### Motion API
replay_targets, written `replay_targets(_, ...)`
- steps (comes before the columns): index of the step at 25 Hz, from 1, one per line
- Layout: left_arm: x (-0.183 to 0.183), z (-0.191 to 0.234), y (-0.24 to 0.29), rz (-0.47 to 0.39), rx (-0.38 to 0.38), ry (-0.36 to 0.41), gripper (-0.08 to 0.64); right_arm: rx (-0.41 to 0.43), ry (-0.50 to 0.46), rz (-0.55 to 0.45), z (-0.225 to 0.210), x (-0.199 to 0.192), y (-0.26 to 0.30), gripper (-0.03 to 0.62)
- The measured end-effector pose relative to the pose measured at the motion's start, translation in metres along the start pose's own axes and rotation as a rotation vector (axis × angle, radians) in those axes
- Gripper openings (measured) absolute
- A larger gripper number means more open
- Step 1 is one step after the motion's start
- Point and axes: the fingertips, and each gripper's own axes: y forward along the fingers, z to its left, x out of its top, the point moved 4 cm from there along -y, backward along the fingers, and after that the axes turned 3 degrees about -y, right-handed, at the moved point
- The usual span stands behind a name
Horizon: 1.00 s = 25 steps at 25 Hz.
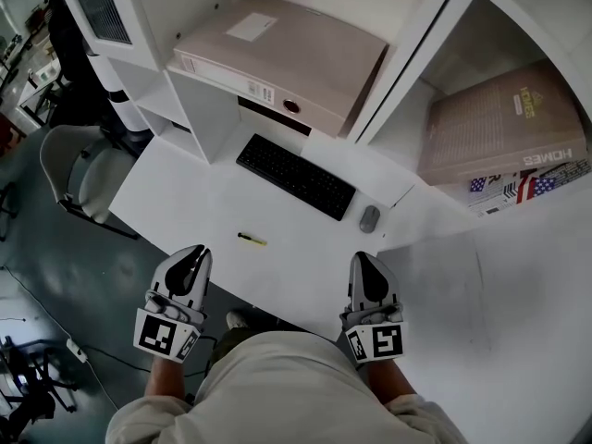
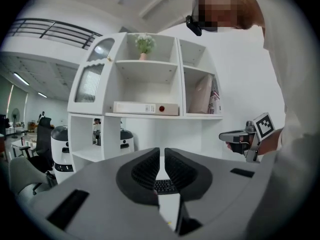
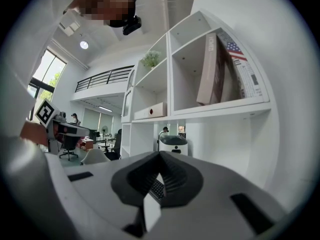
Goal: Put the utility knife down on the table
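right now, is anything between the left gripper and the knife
Nothing visible. The knife lies on the table, with only bare surface between it and the left gripper. The keyboard sits beyond the knife, out of the way.

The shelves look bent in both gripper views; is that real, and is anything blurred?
Left gripper view: the wide lens bows the shelf unit, with a black surround and a mosaic patch laid on top. Right gripper view: same bowing. Head view: sharp, evenly lit, edges curve.

The utility knife (image 1: 251, 240) lies on the surface (image 1: 185, 192) near the keyboard (image 1: 296, 176), on the person's side; the mouse (image 1: 369, 218) sits by the keyboard's right end.
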Motion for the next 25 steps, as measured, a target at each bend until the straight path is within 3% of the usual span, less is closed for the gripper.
replay_targets(10, 0.003, 0.010, -0.027, -0.056, 0.099, -0.022, 0.000, 0.015, -0.009, -0.009, 0.011, 0.005, 0.001, 0.003)
replay_targets(25, 0.000, 0.010, -0.035, -0.061, 0.109, -0.006, 0.000, 0.026, -0.018, -0.022, 0.020, 0.010, 0.002, 0.002)
